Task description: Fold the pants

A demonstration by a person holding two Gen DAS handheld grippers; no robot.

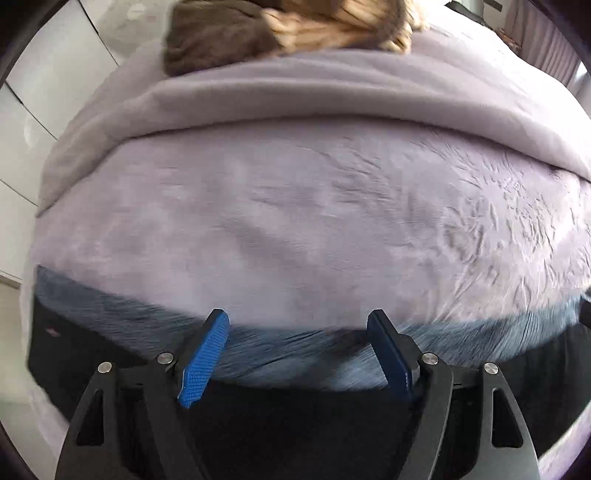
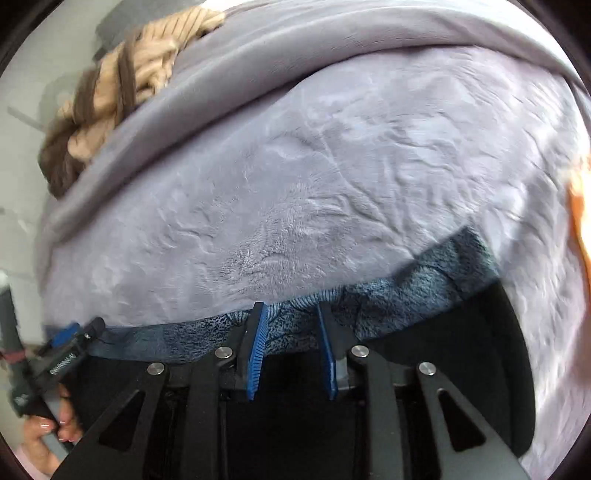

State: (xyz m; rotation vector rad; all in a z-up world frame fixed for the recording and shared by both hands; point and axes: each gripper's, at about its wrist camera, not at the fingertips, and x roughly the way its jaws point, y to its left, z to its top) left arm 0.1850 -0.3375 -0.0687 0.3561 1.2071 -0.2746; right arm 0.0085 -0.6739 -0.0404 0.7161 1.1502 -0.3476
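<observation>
Black pants with a blue-grey fleecy lining (image 1: 122, 321) lie on a lilac blanket at the near edge of the bed. In the left wrist view my left gripper (image 1: 297, 321) is open, its blue fingers wide apart over the lined edge. In the right wrist view my right gripper (image 2: 290, 314) is open with a narrower gap, its tips at the lined edge of the pants (image 2: 424, 280). Nothing is held between its pads. The left gripper also shows at the left edge of the right wrist view (image 2: 79, 332), held by a hand.
A lilac fleece blanket (image 1: 314, 221) covers the bed, with a folded grey cover (image 1: 295, 99) behind it. Brown and tan clothes (image 1: 280, 29) are piled at the far side; they also show in the right wrist view (image 2: 122, 85). White cupboards (image 1: 22, 122) stand at left.
</observation>
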